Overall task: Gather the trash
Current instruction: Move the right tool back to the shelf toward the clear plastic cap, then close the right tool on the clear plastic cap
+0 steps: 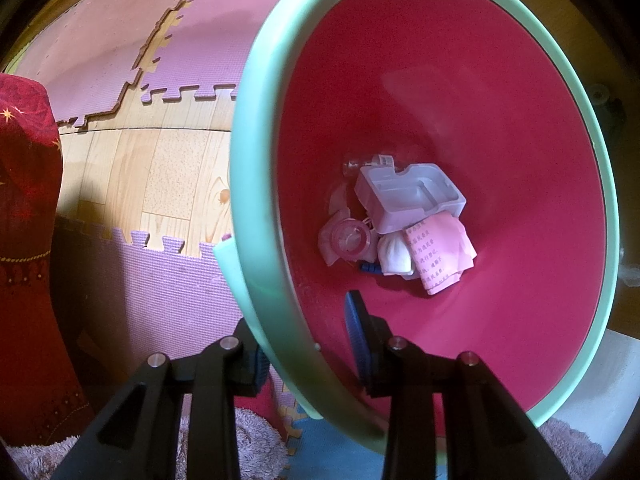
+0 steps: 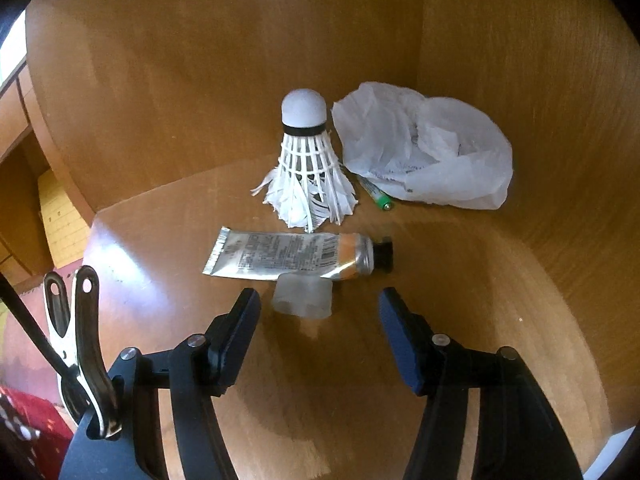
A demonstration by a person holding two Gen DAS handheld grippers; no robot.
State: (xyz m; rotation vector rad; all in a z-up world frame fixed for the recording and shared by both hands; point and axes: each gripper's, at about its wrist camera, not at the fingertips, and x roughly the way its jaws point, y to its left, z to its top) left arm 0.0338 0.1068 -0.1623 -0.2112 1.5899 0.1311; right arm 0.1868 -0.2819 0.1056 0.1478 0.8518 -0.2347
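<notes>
Mint bin rim [image 1: 256,160] beside foam mats [image 1: 172,280]

**Left gripper clamped on the bin's rim**

The left gripper [image 1: 310,354] pinches the mint-green rim [image 1: 256,280] of the red-lined bin [image 1: 500,120], one blue pad [image 1: 358,340] inside the rim and the other outside it. At the bottom of the bin lie a white plastic tray [image 1: 408,196], a pink printed paper [image 1: 436,258] just below the tray, a small white pouch [image 1: 394,256] and a pink round lid [image 1: 352,238]. Outside the bin, to its left, purple foam mats [image 1: 168,292] cover parts of a wooden floor [image 1: 168,168], and a red patterned cloth [image 1: 24,240] hangs farther left.
</notes>
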